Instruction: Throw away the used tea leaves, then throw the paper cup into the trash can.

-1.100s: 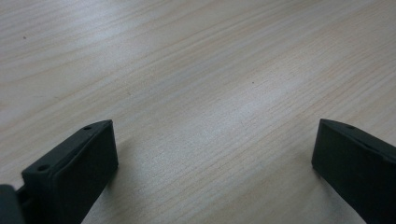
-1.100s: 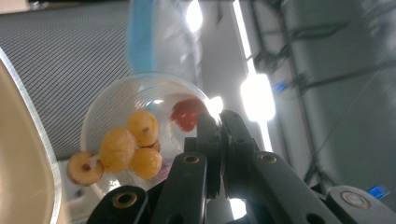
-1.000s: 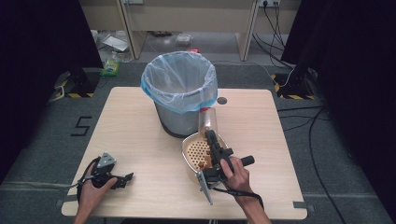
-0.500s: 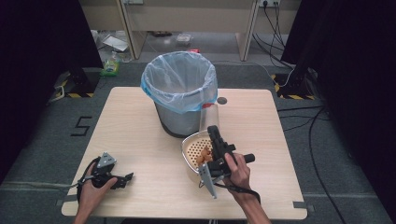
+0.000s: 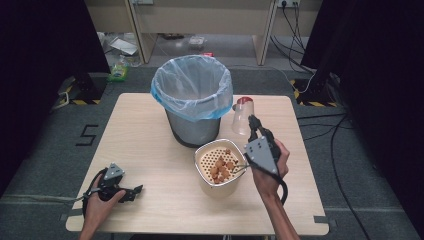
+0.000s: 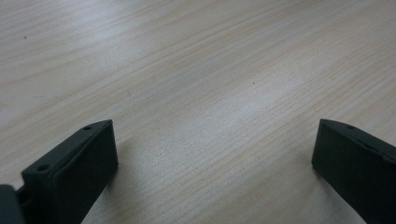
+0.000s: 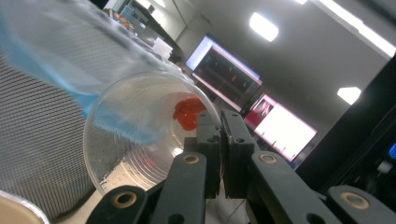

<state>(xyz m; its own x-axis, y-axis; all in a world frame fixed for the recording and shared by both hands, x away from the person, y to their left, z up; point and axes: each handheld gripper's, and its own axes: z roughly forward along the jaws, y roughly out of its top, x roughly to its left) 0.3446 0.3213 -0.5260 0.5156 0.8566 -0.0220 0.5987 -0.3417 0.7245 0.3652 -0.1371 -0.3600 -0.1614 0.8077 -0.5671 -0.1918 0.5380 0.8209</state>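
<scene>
— High view, near edge first: left gripper (image 5: 134,190) rests on the pale wooden table (image 5: 150,150), jaws wide apart, holding nothing.

— And the right gripper (image 5: 251,121)?

— Jaws pinched on the rim of a clear plastic cup with red residue (image 7: 154,135), held tilted beside the mesh bin lined with a blue bag (image 5: 192,100). Judged light, thin-walled, easily crushed; the rim is the soundest hold.
</scene>
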